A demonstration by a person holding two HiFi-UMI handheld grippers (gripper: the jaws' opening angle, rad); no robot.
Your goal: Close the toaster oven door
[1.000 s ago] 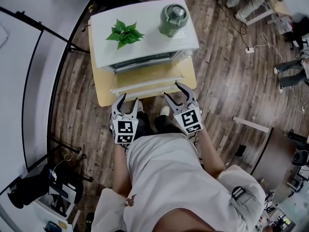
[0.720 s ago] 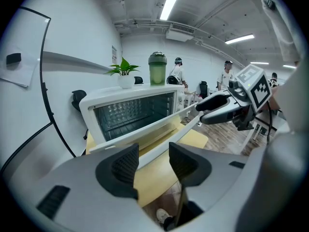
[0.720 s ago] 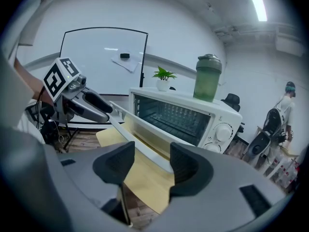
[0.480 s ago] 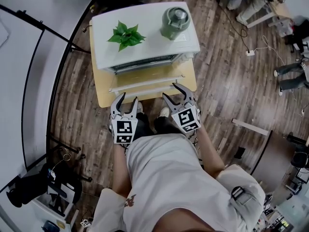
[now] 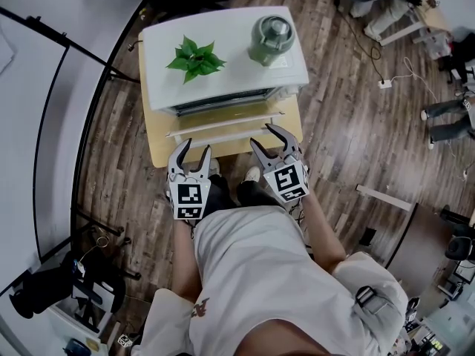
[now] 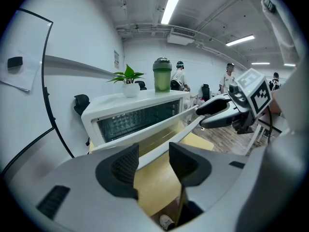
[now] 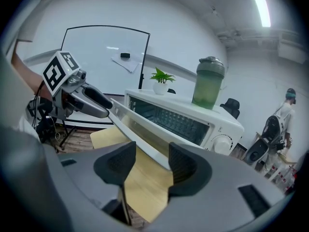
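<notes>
Door (image 5: 223, 127) of the white toaster oven (image 5: 231, 73) slants half-open; left claw (image 5: 197, 148) and right claw (image 5: 262, 136) sit by its edge, slightly parted, empty.

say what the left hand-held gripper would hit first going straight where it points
Probably the front edge of the lowered toaster oven door, framed between the open jaws of the left hand-held gripper; depth unclear.

The left gripper (image 5: 196, 149) and right gripper (image 5: 263, 137) are held side by side, both tilted forward and downward. Each one's jaws stand parted, with a gap between the pads.
</notes>
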